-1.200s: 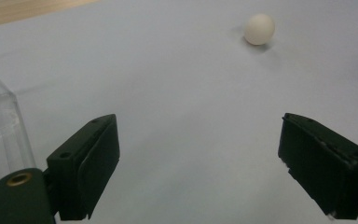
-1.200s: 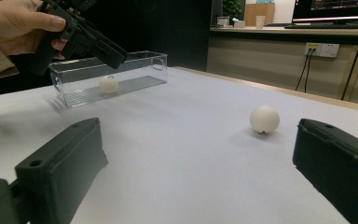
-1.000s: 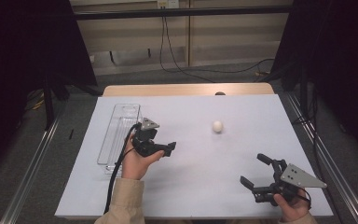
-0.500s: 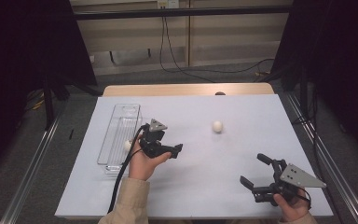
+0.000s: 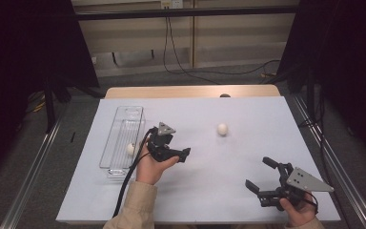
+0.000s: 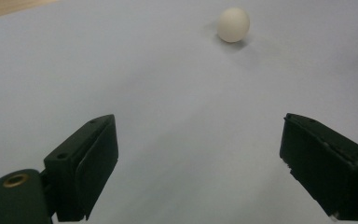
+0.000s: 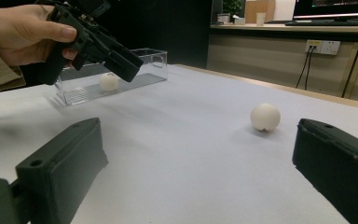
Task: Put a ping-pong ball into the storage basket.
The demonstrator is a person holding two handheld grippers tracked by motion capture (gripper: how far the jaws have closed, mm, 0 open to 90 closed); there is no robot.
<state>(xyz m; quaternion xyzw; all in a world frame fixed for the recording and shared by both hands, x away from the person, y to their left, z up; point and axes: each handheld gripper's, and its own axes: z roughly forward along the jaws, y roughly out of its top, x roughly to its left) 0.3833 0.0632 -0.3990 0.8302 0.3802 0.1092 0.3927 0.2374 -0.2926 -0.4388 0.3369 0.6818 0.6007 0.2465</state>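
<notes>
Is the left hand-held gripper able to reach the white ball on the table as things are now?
Probably yes. The left hand-held gripper is open and points toward the white ball; bare table lies between them, with nothing in the way.

We see a bench point(image 5: 205, 191) covered by a pale sheet, with bare wood showing along its far edge. A white ball point(image 5: 222, 129) lies out in the open on it. Toward the left stands a clear tray point(image 5: 122, 125) with another ball point(image 5: 130, 148) inside.
</notes>
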